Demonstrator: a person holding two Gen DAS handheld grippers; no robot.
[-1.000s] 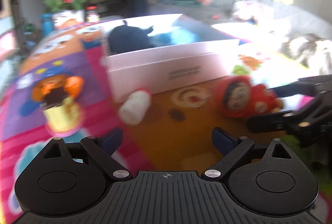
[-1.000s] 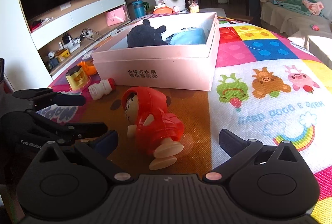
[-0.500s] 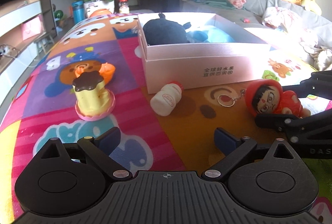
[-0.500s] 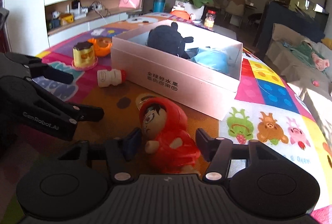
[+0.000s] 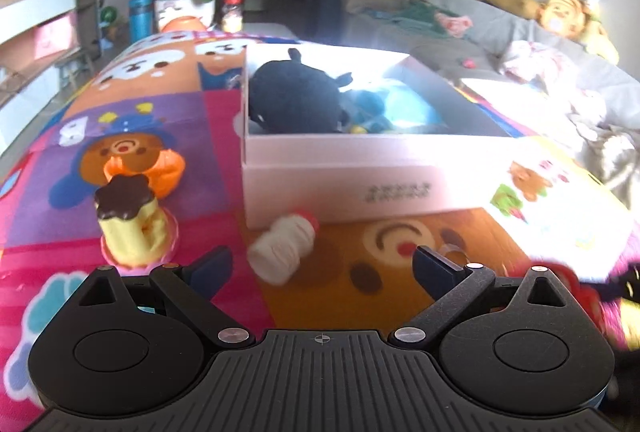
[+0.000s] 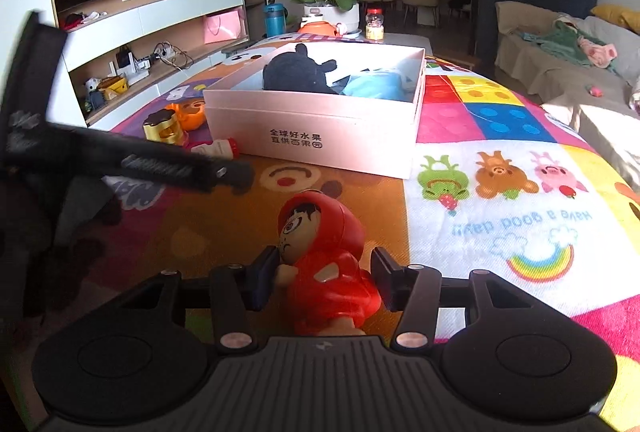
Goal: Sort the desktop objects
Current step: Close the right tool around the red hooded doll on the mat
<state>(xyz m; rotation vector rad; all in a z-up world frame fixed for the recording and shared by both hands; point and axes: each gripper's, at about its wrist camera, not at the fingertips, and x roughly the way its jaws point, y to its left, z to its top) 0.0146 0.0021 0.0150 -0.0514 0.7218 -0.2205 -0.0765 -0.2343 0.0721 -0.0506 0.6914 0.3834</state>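
The right gripper (image 6: 324, 278), black with 2 dark blue pads, is closing, its pads pressed against both sides of a red hooded toy figure (image 6: 326, 260). The left gripper (image 5: 322, 264), same build, points downward with jaws spread wide, nothing between them.

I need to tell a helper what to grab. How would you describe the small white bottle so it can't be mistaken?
Find the pink box on the colourful mat. Just before its front left corner lies the bottle, on its side: ribbed white body, red cap, unlike the upright yellow pudding toy nearby.
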